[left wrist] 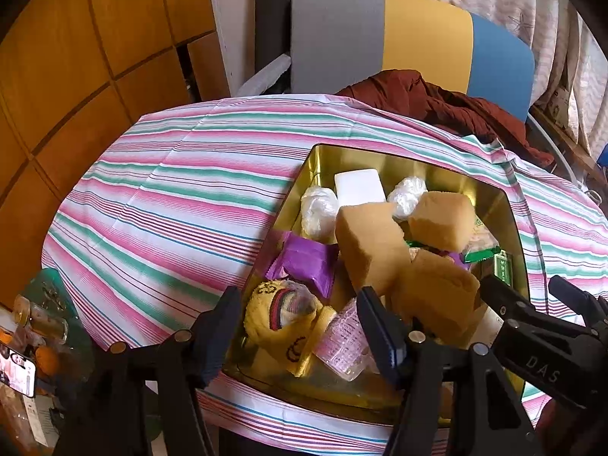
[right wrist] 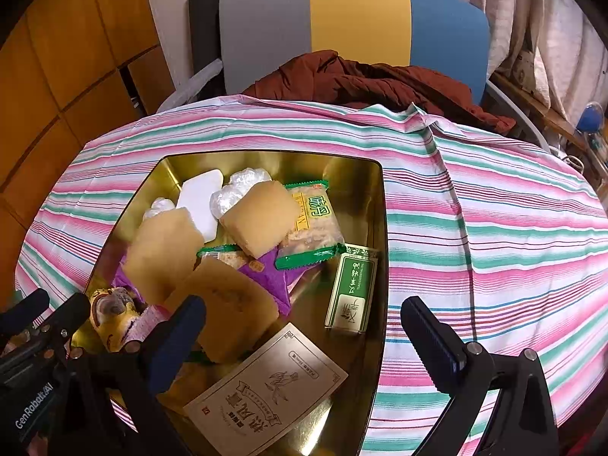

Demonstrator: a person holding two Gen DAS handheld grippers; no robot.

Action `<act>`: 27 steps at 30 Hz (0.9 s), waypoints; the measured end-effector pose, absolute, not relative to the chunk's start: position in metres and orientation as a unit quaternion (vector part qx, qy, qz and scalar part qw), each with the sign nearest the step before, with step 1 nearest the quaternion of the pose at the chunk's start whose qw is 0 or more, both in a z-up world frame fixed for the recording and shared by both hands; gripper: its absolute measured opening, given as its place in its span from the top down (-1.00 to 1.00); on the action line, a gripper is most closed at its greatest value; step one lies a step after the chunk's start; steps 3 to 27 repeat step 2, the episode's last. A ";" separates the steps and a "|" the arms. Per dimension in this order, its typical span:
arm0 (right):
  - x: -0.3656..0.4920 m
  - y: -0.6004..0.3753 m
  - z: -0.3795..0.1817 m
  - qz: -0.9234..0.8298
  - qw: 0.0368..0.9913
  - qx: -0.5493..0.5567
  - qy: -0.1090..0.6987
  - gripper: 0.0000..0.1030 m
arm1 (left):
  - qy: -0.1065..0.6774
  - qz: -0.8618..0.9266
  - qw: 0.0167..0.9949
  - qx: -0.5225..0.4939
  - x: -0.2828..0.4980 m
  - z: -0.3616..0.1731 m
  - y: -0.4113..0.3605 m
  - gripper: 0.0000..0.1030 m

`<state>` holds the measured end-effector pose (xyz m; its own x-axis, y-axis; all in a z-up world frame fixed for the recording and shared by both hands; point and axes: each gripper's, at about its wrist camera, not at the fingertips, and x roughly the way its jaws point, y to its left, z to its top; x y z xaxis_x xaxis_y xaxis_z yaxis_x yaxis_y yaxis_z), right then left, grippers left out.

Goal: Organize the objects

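A gold tin [left wrist: 326,159] [right wrist: 364,205] sits on the striped tablecloth, full of items: tan sponge blocks [left wrist: 370,245] [right wrist: 260,216], purple packets [left wrist: 306,262], a yellow plush toy [left wrist: 279,311] [right wrist: 110,319], green snack packs [right wrist: 315,220], a green box [right wrist: 353,288], a beige box [right wrist: 266,391] and a white block [left wrist: 359,186]. My left gripper [left wrist: 298,315] is open above the plush toy and a clear plastic wrapper [left wrist: 342,342]. My right gripper [right wrist: 304,323] is open over the tin's near right part. Nothing is held.
The striped tablecloth [left wrist: 159,205] [right wrist: 494,228] covers a round table. A chair [right wrist: 353,26] with a brown garment [right wrist: 361,79] stands behind it. Wooden cabinets [left wrist: 76,57] are at the left. Bottles and a phone [left wrist: 17,372] lie at the lower left.
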<state>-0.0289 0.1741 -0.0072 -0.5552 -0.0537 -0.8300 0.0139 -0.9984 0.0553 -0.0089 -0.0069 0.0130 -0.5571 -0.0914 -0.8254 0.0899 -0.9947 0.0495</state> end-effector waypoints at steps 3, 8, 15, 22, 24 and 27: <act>-0.029 0.174 -0.007 -0.881 0.019 0.472 -0.021 -1.00 | -0.001 -0.882 0.053 0.467 -0.009 0.013 -0.007 -0.23; -0.029 0.174 -0.007 -0.881 0.019 0.472 -0.021 -1.00 | -0.001 -0.882 0.053 0.467 -0.009 0.013 -0.007 -0.23; -0.029 0.174 -0.007 -0.881 0.019 0.472 -0.021 -1.00 | -0.001 -0.882 0.053 0.467 -0.009 0.013 -0.007 -0.23; -0.029 0.174 -0.007 -0.881 0.019 0.472 -0.021 -1.00 | -0.001 -0.882 0.053 0.467 -0.009 0.013 -0.007 -0.23; -0.029 0.174 -0.007 -0.881 0.019 0.472 -0.021 -1.00 | -0.001 -0.882 0.053 0.467 -0.009 0.013 -0.007 -0.23; -0.029 0.174 -0.007 -0.881 0.019 0.472 -0.021 -1.00 | -0.001 -0.882 0.053 0.467 -0.009 0.013 -0.007 -0.23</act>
